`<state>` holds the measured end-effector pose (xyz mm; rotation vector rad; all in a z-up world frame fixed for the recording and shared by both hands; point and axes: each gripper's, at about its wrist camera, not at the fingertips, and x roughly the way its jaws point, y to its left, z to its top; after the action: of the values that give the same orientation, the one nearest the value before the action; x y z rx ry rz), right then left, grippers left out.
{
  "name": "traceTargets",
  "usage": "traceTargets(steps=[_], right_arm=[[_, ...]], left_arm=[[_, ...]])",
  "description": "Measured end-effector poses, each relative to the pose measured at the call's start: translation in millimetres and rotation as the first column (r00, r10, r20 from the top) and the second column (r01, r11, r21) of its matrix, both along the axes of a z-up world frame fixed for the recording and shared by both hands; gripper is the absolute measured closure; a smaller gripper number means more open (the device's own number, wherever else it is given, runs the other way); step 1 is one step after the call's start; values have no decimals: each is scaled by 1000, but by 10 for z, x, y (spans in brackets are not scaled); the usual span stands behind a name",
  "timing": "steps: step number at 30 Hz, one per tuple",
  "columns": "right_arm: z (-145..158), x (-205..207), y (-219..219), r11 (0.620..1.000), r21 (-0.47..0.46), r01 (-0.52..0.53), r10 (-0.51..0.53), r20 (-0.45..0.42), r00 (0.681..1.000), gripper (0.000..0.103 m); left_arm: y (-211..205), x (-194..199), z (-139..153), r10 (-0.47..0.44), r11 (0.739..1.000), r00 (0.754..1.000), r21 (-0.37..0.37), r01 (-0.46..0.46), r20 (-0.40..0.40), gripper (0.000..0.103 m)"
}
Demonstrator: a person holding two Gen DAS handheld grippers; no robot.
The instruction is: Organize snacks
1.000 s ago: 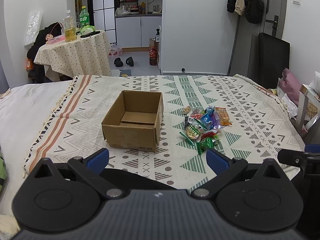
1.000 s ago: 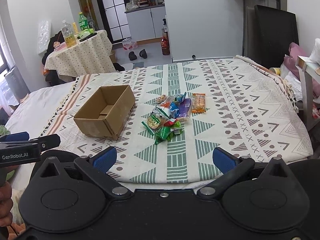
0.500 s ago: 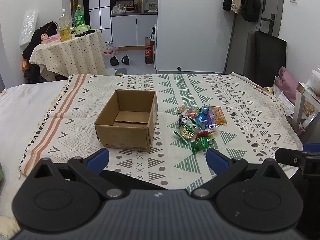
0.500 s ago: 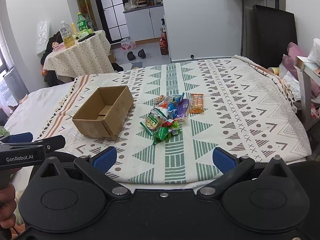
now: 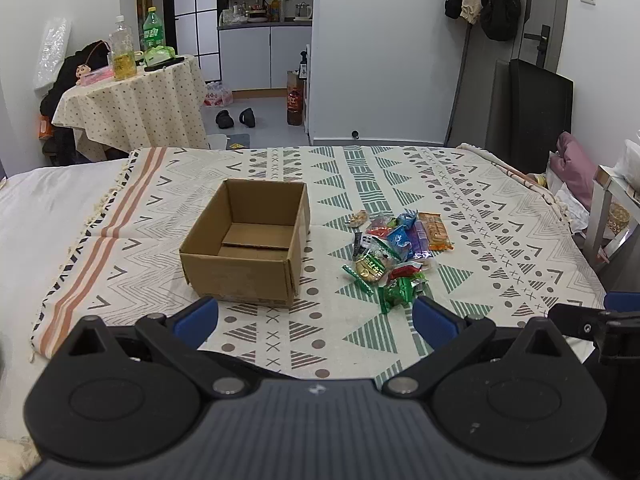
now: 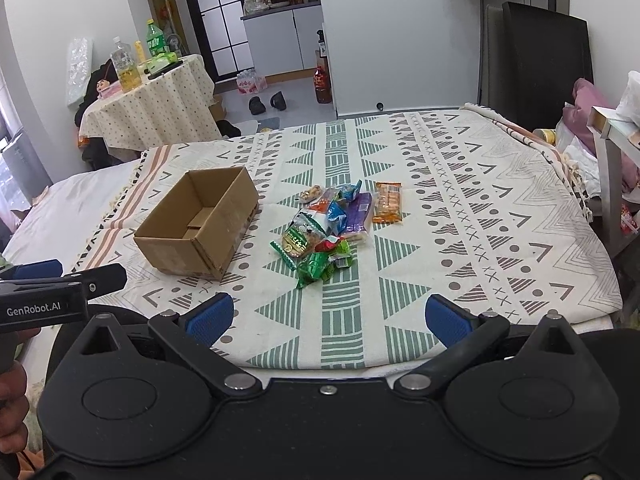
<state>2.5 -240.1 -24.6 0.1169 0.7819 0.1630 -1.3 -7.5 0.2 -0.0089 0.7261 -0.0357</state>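
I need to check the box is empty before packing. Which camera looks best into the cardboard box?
The left wrist view: it faces the cardboard box nearly head-on, showing its bare floor and inner flap. The right wrist view sees the box obliquely from the side, with less of its floor visible.

The left gripper [image 5: 316,320] is pointing straight ahead, toward 12 o'clock. Its two blue fingertips [image 5: 198,318] are sitting wide apart and are holding nothing. The right gripper [image 6: 326,316] is pointing ahead too, with its blue fingertips [image 6: 444,318] spread wide and nothing between them. In the right camera, the left gripper is showing at 9 o'clock, and a hand [image 6: 12,408] is gripping its handle down at 8 o'clock. In the left camera, the right gripper is peeking in at 3 o'clock.
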Motion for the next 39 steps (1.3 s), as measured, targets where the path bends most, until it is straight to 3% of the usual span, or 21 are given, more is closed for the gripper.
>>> traceTargets(steps=[39], right_arm=[[-364,874,-91,990,-48,-133,129,-80,988,0]], left_arm=[[-383,721,-471,-36,998,997,-58,32,-71,2]])
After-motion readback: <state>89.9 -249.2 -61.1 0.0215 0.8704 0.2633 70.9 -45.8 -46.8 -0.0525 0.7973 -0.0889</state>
